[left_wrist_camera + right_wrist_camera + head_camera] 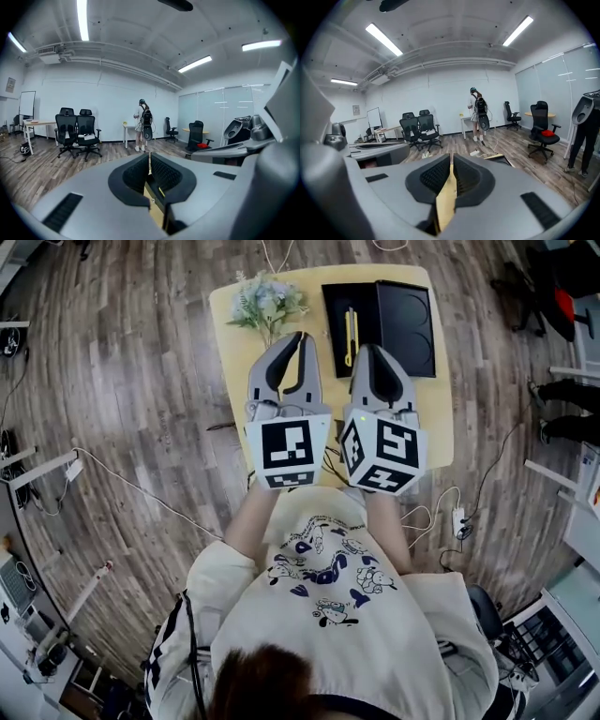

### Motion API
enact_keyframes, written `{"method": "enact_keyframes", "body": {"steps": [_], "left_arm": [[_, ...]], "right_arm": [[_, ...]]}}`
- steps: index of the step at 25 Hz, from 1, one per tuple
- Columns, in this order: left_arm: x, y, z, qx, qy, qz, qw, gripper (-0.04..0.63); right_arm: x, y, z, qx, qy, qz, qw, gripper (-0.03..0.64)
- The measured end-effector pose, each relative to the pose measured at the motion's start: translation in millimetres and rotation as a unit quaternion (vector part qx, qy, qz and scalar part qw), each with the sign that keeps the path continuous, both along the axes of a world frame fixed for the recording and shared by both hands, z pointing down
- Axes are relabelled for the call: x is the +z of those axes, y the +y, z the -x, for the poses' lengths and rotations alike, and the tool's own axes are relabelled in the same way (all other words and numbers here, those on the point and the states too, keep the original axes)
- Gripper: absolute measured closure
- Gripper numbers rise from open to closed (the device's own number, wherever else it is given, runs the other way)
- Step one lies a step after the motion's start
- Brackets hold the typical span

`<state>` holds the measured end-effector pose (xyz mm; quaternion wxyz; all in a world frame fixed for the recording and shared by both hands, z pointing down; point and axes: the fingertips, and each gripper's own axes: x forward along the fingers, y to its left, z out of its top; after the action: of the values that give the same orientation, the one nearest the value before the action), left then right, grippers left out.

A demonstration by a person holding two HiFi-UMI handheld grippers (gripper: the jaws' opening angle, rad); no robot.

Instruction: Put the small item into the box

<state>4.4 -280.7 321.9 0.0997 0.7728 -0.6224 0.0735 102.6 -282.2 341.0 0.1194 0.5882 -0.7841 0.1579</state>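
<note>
Left gripper [298, 337] and right gripper [364, 351] are closed on nothing; unopened jaws may shove the yellow item [350, 334], apparently on the box lid [333, 324], away.

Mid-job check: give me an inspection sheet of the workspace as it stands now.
Surface: small wooden table on a wooden floor.
Job's things: black box open, two halves side by side; yellow item lies on the left half.
Clutter: flowers at the table's far left corner.
Grippers: left gripper and right gripper both shut, nothing held, over the table's near half.
Cables: white cable on the floor at left; power strip with its lead at right.
Surroundings: office chairs; a person standing far off.
</note>
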Motion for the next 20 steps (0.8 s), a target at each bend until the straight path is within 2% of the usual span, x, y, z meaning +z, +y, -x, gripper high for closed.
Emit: {"method": "enact_keyframes", "body": {"steps": [10, 20], "left_arm": [[-41, 31, 11, 0.006, 0.002, -0.045, 0.9990, 0.572], [-57, 44, 12, 0.006, 0.005, -0.067, 0.9977, 0.572]], "right_arm": [[-40, 37, 17, 0.001, 0.006, -0.053, 0.999, 0.575], [-60, 50, 22, -0.004, 0.002, -0.081, 0.997, 0.577]]}}
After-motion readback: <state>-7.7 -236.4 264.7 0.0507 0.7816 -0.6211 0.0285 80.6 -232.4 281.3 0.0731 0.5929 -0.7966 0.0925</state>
